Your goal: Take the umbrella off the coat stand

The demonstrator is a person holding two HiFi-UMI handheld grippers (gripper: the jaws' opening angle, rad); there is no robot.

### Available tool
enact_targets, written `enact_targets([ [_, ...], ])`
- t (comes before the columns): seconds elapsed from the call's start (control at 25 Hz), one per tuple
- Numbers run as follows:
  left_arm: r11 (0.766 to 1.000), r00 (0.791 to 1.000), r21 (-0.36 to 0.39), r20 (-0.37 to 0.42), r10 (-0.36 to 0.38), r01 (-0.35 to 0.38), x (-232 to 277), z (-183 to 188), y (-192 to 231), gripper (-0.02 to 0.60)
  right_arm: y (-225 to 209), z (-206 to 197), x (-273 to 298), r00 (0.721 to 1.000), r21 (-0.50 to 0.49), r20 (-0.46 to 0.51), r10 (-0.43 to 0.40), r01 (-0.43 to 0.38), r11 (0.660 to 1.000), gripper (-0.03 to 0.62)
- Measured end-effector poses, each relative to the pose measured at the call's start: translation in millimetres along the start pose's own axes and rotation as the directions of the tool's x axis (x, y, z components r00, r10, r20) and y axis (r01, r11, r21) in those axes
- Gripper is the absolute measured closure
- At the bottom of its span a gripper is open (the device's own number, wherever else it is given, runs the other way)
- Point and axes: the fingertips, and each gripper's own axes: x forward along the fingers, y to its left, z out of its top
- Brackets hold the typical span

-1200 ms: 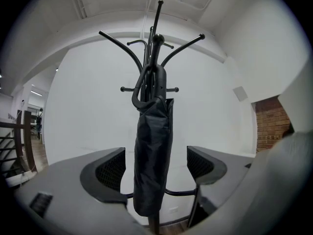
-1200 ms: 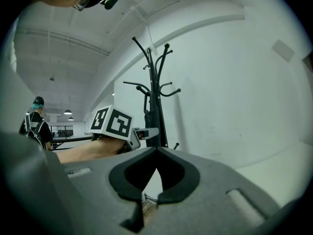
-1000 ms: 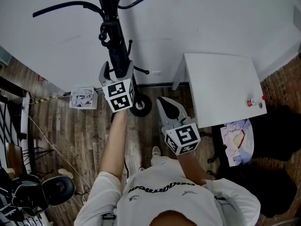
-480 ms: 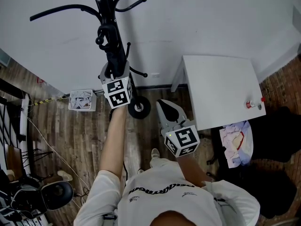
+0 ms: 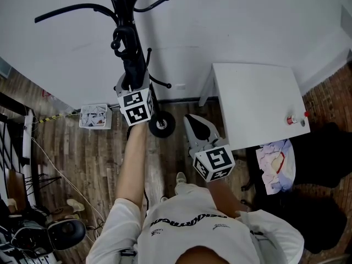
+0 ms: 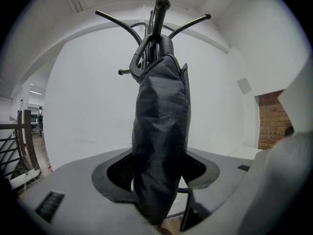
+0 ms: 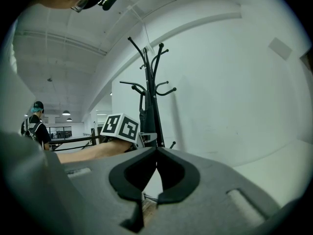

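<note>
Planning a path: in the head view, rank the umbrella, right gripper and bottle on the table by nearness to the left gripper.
1. umbrella, between the left gripper's jaws, which have just been closing.
2. right gripper, lower right.
3. bottle, far right on the table.

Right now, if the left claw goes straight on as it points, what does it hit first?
The folded black umbrella, already between the left claw's jaws, which have just been closing; coat stand pole looks right behind, depth unclear.

Hooks [image 5: 77,7] fan out from the stand [image 5: 122,4] above the umbrella [image 5: 135,65], with the wall [image 5: 231,26] close behind. The table [image 5: 258,103] blocks your right; room opens leftward.
</note>
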Motion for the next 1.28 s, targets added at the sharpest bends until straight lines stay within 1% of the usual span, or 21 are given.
enact_targets([
  [0.24,1.0,1.0,-0.012,-0.01,0.0,0.0,-11,1,-3,0.328,-1,3,-9,1.0,-0.002,0.003,-0.015,0.015,1.0,0.597],
  [0.64,1.0,1.0,-0.008,0.024,-0.019,0.019,-38,25,-15,0.328,8,9,-23,1.0,-0.009,0.02,-0.023,0.023,1.0,0.597],
  [0.8,1.0,0.999,-0.021,0.034,-0.016,0.016,-49,34,-18,0.328,14,14,-30,0.999,-0.015,0.033,-0.021,0.022,1.0,0.597],
  [0.92,1.0,0.999,-0.016,0.037,-0.017,0.017,-58,40,-18,0.328,19,17,-37,0.999,-0.019,0.042,-0.026,0.027,0.999,0.597],
  [1.28,0.999,0.996,-0.006,0.075,-0.047,0.047,-92,57,-33,0.328,34,19,-60,0.997,-0.035,0.059,-0.042,0.044,0.998,0.597],
])
